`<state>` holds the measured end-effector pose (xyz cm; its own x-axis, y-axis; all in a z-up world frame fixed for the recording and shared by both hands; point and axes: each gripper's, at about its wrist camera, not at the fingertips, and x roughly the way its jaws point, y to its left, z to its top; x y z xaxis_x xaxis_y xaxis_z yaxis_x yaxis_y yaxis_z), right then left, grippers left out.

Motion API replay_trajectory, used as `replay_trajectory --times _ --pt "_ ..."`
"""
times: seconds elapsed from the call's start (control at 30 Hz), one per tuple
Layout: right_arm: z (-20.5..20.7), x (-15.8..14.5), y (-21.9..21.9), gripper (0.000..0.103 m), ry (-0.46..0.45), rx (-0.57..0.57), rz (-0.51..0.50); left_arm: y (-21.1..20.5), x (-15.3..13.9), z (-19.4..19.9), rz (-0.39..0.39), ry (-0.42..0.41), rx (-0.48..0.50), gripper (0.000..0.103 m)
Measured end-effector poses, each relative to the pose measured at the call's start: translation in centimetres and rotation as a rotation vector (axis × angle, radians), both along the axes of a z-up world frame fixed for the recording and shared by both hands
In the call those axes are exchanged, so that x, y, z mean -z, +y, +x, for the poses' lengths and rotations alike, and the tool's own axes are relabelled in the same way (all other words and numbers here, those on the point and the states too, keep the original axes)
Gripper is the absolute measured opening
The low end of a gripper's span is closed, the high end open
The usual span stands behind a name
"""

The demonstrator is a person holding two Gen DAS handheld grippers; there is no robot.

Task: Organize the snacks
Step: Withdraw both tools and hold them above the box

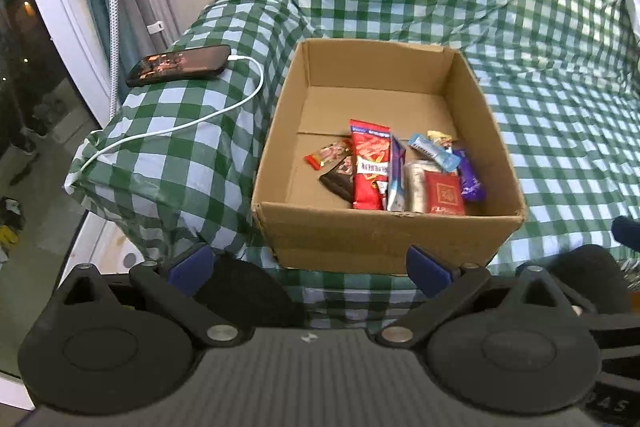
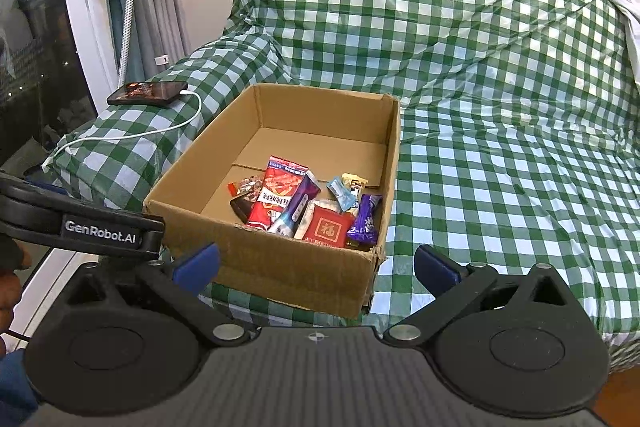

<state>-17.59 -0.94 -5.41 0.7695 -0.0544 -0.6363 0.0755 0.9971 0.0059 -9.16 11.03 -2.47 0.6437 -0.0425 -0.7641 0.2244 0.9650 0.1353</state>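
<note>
An open cardboard box (image 1: pixel 384 239) (image 2: pixel 280 267) rests on a sofa under a green-and-white checked cover. Several snack packets lie in its near half: a tall red pack (image 1: pixel 370 167) (image 2: pixel 276 193), a red square pack (image 1: pixel 444 193) (image 2: pixel 328 231), a purple wrapper (image 1: pixel 470 179) (image 2: pixel 366 219) and a light blue bar (image 1: pixel 434 153) (image 2: pixel 342 193). My left gripper (image 1: pixel 310 265) hangs open just short of the box's near wall, nothing between its blue fingertips. My right gripper (image 2: pixel 316 265) is open too, at the box's near right corner, holding nothing.
A black phone (image 1: pixel 180 65) (image 2: pixel 148 93) lies on the sofa's left armrest with a white cable (image 1: pixel 192 123) (image 2: pixel 132 135) trailing off it. Window frame and curtain stand at left. The checked seat (image 2: pixel 500 207) stretches right of the box. The left gripper's body (image 2: pixel 80 223) shows at left.
</note>
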Motion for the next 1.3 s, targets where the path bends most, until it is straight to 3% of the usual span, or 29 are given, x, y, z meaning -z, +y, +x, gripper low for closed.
replay_trajectory --times 1.3 --pt "-0.13 0.05 0.21 0.102 0.001 0.004 -0.004 -0.13 0.01 -0.19 0.038 -0.020 -0.013 0.103"
